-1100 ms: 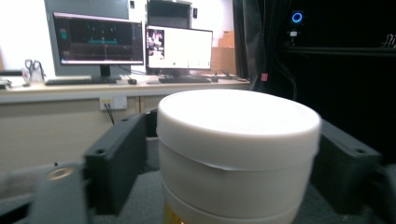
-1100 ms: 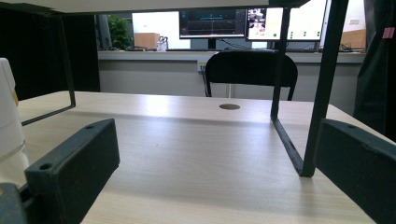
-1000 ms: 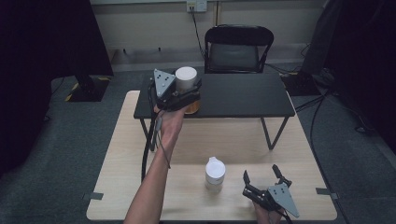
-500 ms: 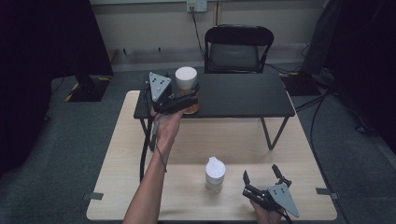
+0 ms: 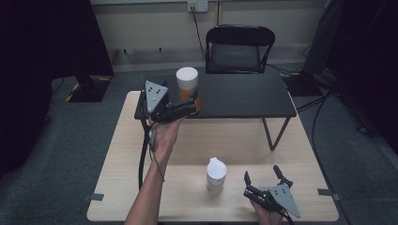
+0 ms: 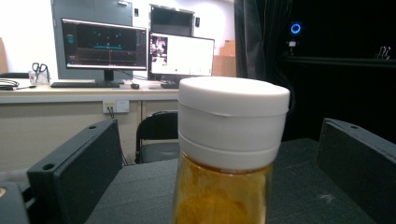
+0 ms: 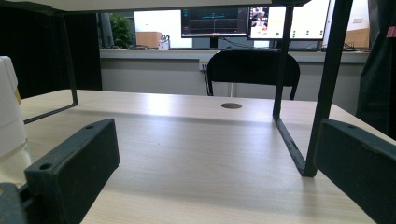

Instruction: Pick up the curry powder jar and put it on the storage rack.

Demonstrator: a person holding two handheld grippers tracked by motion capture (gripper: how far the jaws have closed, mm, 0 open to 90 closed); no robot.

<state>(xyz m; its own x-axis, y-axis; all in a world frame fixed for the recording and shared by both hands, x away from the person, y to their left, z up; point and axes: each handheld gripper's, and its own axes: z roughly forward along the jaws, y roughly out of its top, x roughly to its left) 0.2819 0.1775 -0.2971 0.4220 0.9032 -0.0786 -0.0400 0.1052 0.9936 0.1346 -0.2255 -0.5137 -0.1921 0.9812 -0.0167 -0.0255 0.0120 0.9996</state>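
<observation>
Item: amber-filled clear jar with white screw lid (image 5: 187,89), standing upright on the black raised shelf (image 5: 244,96), near that shelf's front left corner; the shelf stands on black metal legs over the far half of the pale wooden counter (image 5: 291,154)

Left hand-held gripper (image 5: 187,107): jaws have just been opening and now stand wide, one on each side of the jar, pads clear of the glass in the left gripper view, where the jar (image 6: 229,154) sits centred between them. Nothing is clasped

Right hand-held gripper (image 5: 263,176): resting low at the counter's near right corner, jaws spread, empty

Second item: small clear bottle with white spouted cap (image 5: 216,174), upright near the counter's front edge, just left of the right hand-held gripper

Step in hand (a judgement): either the jar has been let go on the shelf or it is about to be taken; the wide jaws fit both. The next move calls for a straight pull back without nudging the jar, or an even squeeze below the lid

Hard to make out: the jar's base is cut off at the bottom of the left gripper view; its lower body is masked by the hand-held gripper in the high view; the contents are unidentified (powder or paste)
</observation>
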